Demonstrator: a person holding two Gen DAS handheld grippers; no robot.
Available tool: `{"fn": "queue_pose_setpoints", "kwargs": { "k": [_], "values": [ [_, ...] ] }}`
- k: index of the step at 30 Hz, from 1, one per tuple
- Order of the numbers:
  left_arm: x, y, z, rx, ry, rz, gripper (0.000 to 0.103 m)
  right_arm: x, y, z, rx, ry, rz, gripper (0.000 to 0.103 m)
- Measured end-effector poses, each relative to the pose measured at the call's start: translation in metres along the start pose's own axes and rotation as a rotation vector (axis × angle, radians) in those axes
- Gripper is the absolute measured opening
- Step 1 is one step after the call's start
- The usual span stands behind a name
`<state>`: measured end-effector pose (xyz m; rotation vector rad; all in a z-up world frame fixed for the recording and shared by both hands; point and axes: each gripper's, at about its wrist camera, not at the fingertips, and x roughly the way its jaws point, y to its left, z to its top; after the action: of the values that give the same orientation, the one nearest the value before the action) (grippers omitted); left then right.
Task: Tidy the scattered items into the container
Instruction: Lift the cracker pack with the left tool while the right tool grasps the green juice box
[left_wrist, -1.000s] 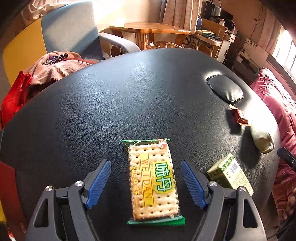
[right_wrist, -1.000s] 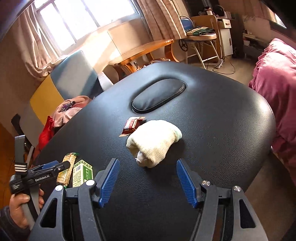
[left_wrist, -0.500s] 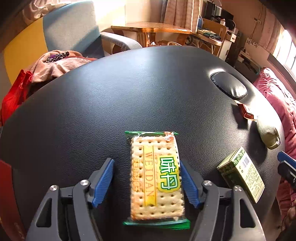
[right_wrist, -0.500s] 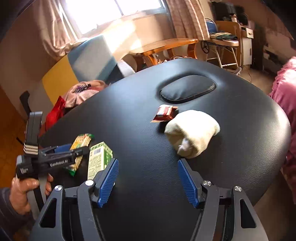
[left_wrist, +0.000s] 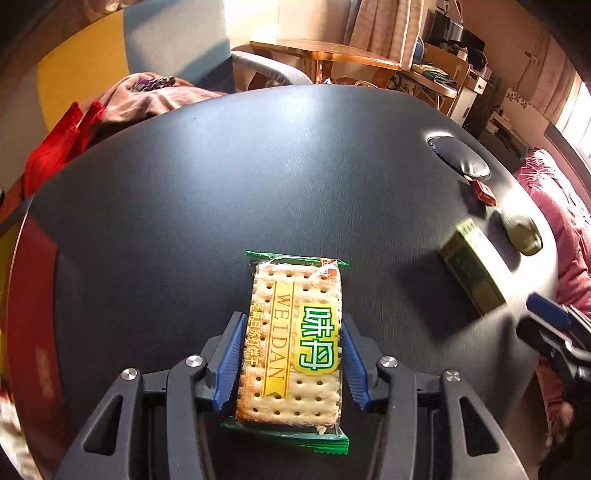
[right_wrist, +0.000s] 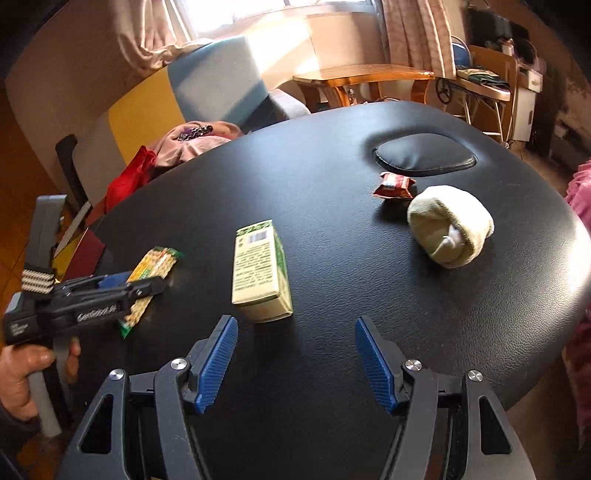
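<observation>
My left gripper (left_wrist: 293, 354) is shut on the WEIDAN cracker packet (left_wrist: 295, 339), its blue pads pressing both long sides, low over the black padded table (left_wrist: 258, 166). The packet (right_wrist: 153, 267) and left gripper (right_wrist: 110, 291) also show in the right wrist view. My right gripper (right_wrist: 293, 358) is open and empty, just in front of a green and cream carton (right_wrist: 260, 271). That carton (left_wrist: 471, 266) lies right of the packet. A rolled cream sock (right_wrist: 450, 225) and a small red wrapper (right_wrist: 395, 185) lie further right. No container is in view.
An oval headrest pad (right_wrist: 424, 155) is set into the table's far end. A blue and yellow armchair (right_wrist: 177, 99) with a pink cloth (right_wrist: 192, 138) and red bag (right_wrist: 125, 181) stands beyond the left edge. A pink bed cover (left_wrist: 561, 221) lies to the right.
My left gripper's jaws closed from wide open onto the cracker packet. My right gripper swung left, from facing the sock to facing the green carton.
</observation>
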<state>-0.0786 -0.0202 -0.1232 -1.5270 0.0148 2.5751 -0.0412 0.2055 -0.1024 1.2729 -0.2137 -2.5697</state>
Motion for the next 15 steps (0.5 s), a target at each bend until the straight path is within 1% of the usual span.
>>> {"fn": "queue_pose_setpoints", "kwargs": {
  "k": [3,8,13,15],
  "values": [
    [-0.014,0.005,-0.024,-0.027,-0.005,-0.003,0.050,-0.002,0.008,0.001,-0.017,0.001,0.025,0.066],
    [-0.030,0.010,-0.050,-0.060,-0.019,-0.008,0.051,0.009,0.018,0.017,-0.059,0.007,0.013,0.066],
    [-0.033,0.013,-0.057,-0.082,-0.031,-0.022,0.051,0.040,0.023,0.039,-0.094,0.067,-0.045,0.053],
    [-0.032,0.015,-0.056,-0.097,-0.029,-0.034,0.051,0.051,0.026,0.043,-0.111,0.088,-0.072,0.045]
  ]
}}
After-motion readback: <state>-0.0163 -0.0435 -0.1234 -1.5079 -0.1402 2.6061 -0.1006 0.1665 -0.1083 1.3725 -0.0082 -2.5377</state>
